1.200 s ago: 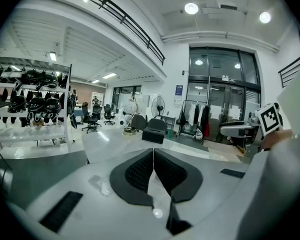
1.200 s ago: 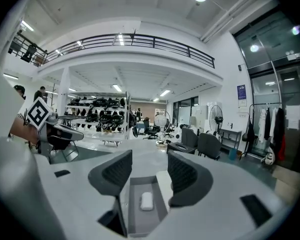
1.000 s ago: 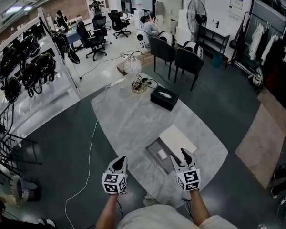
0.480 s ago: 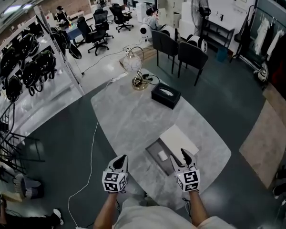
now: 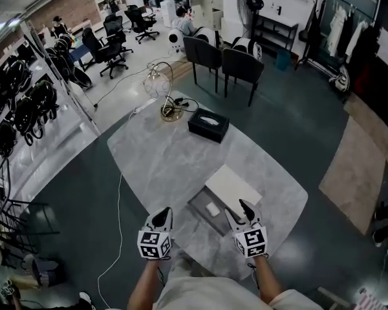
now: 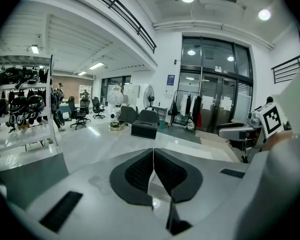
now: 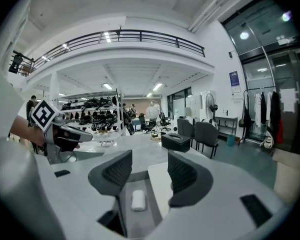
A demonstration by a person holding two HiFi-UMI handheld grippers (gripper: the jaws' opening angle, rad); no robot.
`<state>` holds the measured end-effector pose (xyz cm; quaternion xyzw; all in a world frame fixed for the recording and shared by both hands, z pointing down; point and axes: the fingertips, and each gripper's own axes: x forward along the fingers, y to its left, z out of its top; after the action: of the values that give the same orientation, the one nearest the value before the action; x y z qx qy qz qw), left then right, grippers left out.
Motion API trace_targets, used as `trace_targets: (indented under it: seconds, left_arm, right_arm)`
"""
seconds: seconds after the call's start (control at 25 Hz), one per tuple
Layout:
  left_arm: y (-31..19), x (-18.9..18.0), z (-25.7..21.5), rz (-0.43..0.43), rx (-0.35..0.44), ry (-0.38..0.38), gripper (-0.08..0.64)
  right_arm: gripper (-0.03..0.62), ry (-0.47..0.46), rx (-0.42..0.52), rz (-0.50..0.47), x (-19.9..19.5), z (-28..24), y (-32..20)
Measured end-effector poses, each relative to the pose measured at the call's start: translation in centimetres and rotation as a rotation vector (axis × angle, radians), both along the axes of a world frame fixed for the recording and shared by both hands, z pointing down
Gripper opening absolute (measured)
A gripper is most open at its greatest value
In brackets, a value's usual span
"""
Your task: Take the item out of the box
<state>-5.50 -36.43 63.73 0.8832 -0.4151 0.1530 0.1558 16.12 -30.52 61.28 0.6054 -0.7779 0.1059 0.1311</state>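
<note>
A small white item, rolled or padded as far as the wide lens lets one judge, lies on the floor of an open grey box at the near edge of the marble-patterned tabletop. The box's white lid rests flat just beside it on the far right, leaving the inside clear to reach from above.

The right gripper hangs over the near end of the box with its jaws spread apart and nothing between their pads. In its own view the item sits low between the two jaws, so the gripper appears lined up to drop onto it, with the opening set wider than the item. The lift itself is not yet made.

The left gripper is held off to the left of the box, above bare tabletop, with its jaws pressed together and empty. It seems to be parked out of the way, since the lid is already off and the box looks steady without help.

Well beyond, toward the far end of the tabletop, stand a black tissue box and a brass-footed lamp, clear of the work.
</note>
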Motion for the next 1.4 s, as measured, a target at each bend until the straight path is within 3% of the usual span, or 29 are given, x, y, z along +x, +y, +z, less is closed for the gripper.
trace_targets:
  seconds: [0.84,1.4]
  left_arm:
    - [-6.2,4.6,1.6,0.234,-0.054,0.043,0.017]
    - [-7.7,4.3,3.1,0.251,-0.096,0.070,0.017]
  right_arm:
    - [0.210,0.028,-0.073,0.162,-0.2,0.9,-2.0]
    - [0.212,0.054,-0.205,0.126,-1.9,5.3,-3.3]
